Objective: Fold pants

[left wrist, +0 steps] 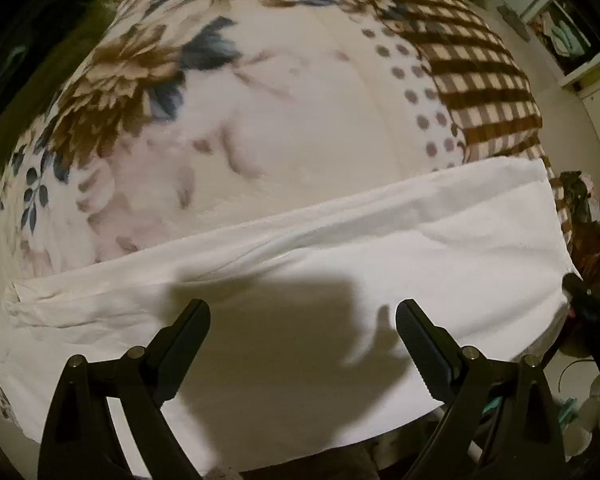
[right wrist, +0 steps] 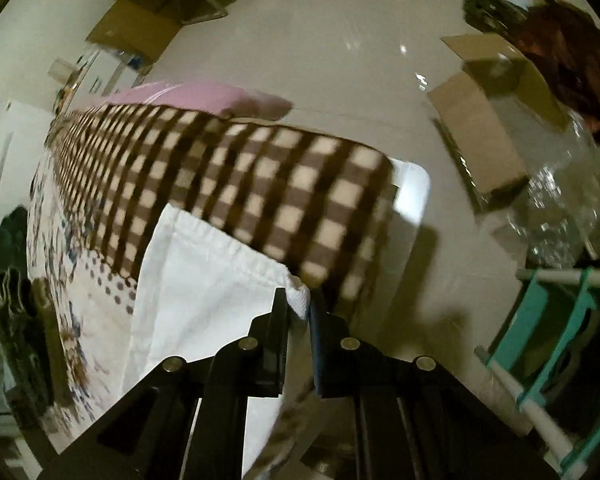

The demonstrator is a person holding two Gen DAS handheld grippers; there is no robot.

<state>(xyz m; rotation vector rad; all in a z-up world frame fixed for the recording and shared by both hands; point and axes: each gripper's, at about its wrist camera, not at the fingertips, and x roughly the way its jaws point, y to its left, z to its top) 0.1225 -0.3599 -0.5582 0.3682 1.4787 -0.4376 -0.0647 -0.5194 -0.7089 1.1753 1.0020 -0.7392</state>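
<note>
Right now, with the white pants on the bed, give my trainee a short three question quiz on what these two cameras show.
1. True or false: the left tongs are clamped on the white pants.
2. Multiple choice: the right tongs pinch which part of the pants? A) the middle of a leg, B) a corner at the gathered edge, C) nothing.
3. Fill in: the pants lie on a floral bedspread with a brown ____ border.

Key:
1. False; they stand open above the cloth.
2. B.
3. Checked.
</note>
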